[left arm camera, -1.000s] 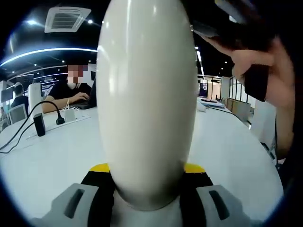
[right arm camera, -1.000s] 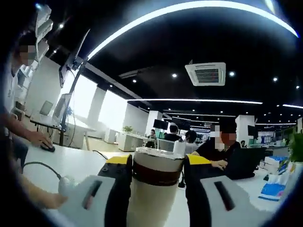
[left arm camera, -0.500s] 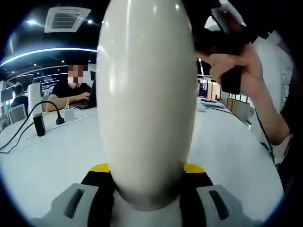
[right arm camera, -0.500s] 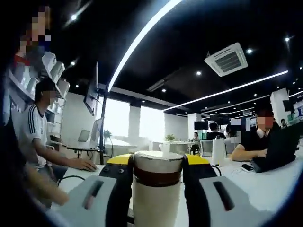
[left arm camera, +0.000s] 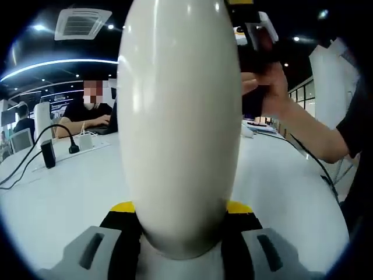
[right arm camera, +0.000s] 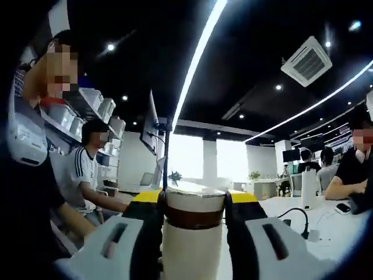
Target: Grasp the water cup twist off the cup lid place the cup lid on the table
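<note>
In the left gripper view, a tall, smooth white water cup [left arm camera: 180,128] stands upright between my left gripper's [left arm camera: 180,207] yellow-tipped jaws, which are shut on its lower body; its top runs out of the picture. At the upper right a hand holds my right gripper [left arm camera: 252,36] close beside the cup. In the right gripper view, my right gripper [right arm camera: 193,198] is shut on the cup lid [right arm camera: 193,239], a white cylinder with a brown band near its top. The lid is held up in the air.
A white table [left arm camera: 58,192] lies under the cup, with a black adapter and cable [left arm camera: 48,153] at the left and a person at a laptop [left arm camera: 87,114] behind. The right gripper view shows a seated person [right arm camera: 87,175], a monitor on a pole [right arm camera: 152,125] and a cable [right arm camera: 303,224].
The right gripper view has swung across the room with the lid still held. In the left gripper view the hand and right gripper moved up and left, nearer the cup. The cup stayed still.
</note>
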A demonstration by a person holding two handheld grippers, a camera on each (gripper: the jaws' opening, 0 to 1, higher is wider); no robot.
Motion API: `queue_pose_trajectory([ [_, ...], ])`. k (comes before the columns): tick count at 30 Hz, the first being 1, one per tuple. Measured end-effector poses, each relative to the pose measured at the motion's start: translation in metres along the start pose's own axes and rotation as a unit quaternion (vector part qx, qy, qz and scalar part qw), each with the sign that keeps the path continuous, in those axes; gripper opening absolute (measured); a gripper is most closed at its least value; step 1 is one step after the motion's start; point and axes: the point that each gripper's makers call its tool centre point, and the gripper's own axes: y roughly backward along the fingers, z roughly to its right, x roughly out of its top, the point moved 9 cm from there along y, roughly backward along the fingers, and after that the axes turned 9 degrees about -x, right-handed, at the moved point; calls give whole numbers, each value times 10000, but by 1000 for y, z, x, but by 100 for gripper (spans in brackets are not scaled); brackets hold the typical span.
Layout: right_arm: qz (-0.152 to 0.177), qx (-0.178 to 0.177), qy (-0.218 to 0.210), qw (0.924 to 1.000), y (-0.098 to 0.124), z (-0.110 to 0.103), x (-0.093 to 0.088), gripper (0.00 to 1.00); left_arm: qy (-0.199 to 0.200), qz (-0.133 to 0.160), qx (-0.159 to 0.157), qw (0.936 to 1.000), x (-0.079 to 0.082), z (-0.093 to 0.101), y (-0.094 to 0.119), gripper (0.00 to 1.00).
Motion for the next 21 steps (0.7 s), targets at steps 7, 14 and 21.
queue_pose_trajectory([
  [7,197,465,-334,9982,-2,6,-4,44,0,2,-6,10000,0,-4,0,55],
  [14,485,911,-1031,9893,-4,16,-11,44,-7,6,-13,10000,0,-2,0,55],
  [21,425,1036,-861,9900,-9,13,-9,44,-8,6,-11,10000,1,1,0,55],
])
